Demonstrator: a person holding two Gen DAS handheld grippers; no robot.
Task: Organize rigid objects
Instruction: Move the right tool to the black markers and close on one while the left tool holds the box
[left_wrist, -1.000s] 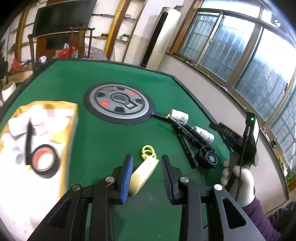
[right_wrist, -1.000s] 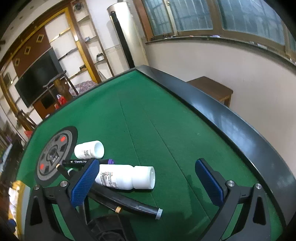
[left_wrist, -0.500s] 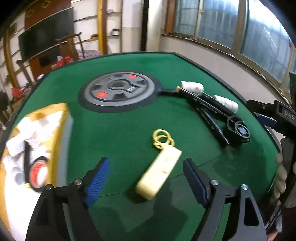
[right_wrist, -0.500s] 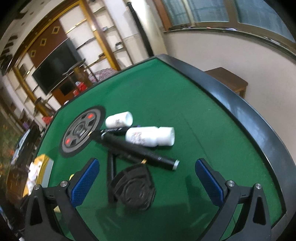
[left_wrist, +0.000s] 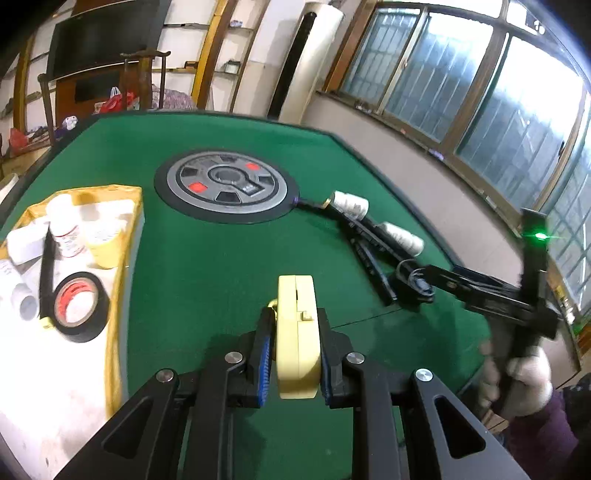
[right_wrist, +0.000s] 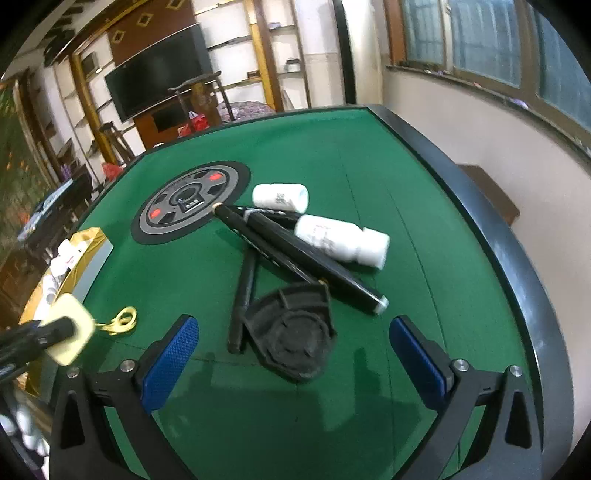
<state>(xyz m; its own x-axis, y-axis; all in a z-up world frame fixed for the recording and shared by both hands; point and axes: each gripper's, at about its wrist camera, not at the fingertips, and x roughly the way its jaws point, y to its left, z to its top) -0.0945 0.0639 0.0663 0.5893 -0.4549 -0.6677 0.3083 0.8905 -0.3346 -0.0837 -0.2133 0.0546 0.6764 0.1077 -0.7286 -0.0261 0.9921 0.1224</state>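
My left gripper (left_wrist: 294, 315) has its jaws closing, and the pads press on both sides of a pale yellow case (left_wrist: 297, 288) with a yellow ring (right_wrist: 120, 321) on its end. That case (right_wrist: 68, 328) also appears at the left edge of the right wrist view. My right gripper (right_wrist: 291, 325) stands open above a black round cap (right_wrist: 295, 343). Behind the cap lie black pens (right_wrist: 295, 254) and two white bottles (right_wrist: 280, 196) (right_wrist: 341, 240) in a loose pile on the green table.
A yellow-rimmed tray (left_wrist: 122, 236) at the left holds white bottles and a black tape roll (left_wrist: 75, 306). A round grey disc (left_wrist: 225, 184) is set in the middle of the table. A gloved hand (left_wrist: 524, 376) holds the right gripper near the table's dark raised rim (right_wrist: 517, 266).
The left jaws spread wide around the yellow case, then closed on it; it now stands on edge between them. The right gripper rolled and drew back, bringing the black cap between its fingers.
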